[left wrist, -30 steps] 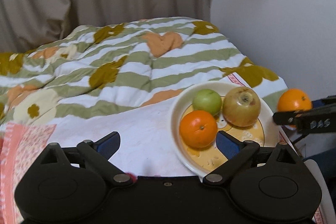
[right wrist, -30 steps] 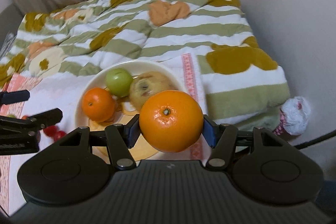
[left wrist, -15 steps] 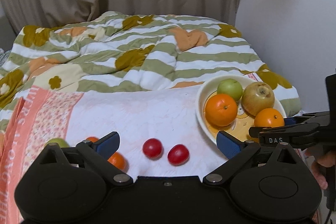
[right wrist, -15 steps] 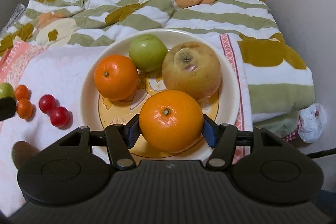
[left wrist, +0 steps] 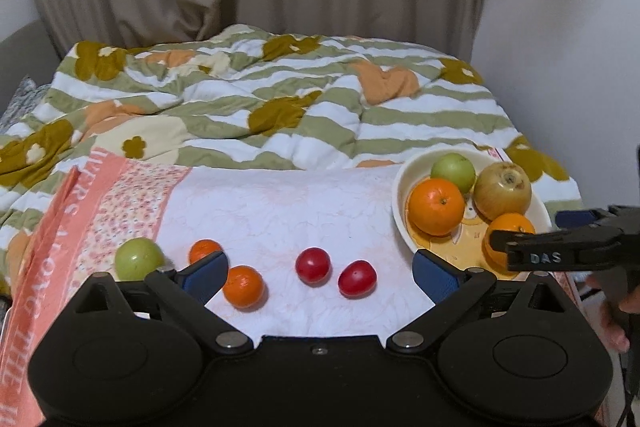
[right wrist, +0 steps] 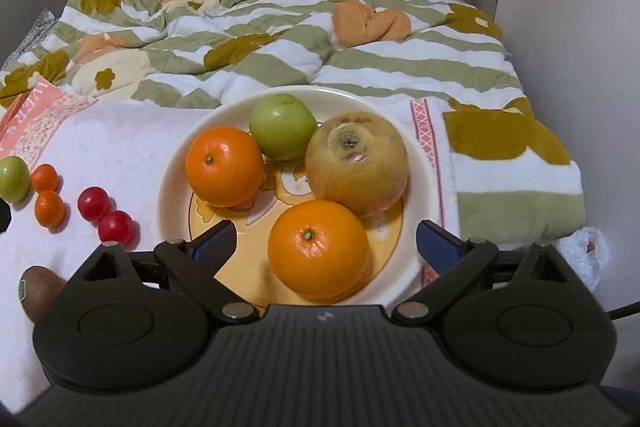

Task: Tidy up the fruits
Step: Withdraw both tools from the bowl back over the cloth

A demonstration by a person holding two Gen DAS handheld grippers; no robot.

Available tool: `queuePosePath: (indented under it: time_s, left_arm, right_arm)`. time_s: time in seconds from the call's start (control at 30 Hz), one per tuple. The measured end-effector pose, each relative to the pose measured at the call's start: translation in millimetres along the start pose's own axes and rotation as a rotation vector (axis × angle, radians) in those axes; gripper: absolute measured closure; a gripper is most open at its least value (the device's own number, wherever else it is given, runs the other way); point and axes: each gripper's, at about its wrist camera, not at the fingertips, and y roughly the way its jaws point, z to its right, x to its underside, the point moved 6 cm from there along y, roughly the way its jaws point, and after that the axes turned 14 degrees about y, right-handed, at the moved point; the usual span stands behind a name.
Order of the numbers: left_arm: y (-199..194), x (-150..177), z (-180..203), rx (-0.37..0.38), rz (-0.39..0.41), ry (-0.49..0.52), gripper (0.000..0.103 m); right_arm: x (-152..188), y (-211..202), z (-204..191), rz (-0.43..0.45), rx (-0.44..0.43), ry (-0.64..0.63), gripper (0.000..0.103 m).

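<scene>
Orange (right wrist: 318, 253), glossy, sits on the plate (right wrist: 416, 163) near side; I note my right gripper (right wrist: 324, 247) angled down, jaws opening, pads clear of it.

A cream plate (right wrist: 416, 163) with a yellow picture in its middle lies on the bed's white towel and holds two oranges (right wrist: 318, 251), a green apple (right wrist: 282, 126) and a large yellowish-brown fruit (right wrist: 358, 163), all crowded together. To its left on the towel lie two red fruits (left wrist: 313, 265), two small tangerines (left wrist: 243, 286), another green apple (left wrist: 138, 259) and a brown kiwi (right wrist: 38, 285).
</scene>
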Motion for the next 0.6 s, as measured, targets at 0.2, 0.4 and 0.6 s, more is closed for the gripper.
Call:
queuePosePath:
  time_s: [0.2,0.4,0.6]
  left_arm:
    - [-27,0,-2,-0.03,0.037,-0.018,0.002]
    - [-64,6,-5,-0.065,0.087,-0.045,0.002]
    - [-103,19,-14,-0.122,0.113,-0.081,0.002]
  right_arm:
    - [0,-34,5,0.03,-0.01,0.006,0.0]
    - [3,-72,5,0.065,-0.033,-0.006,0.0]
    - [3,-111,-5,0.091,-0.073,-0.047,0.0]
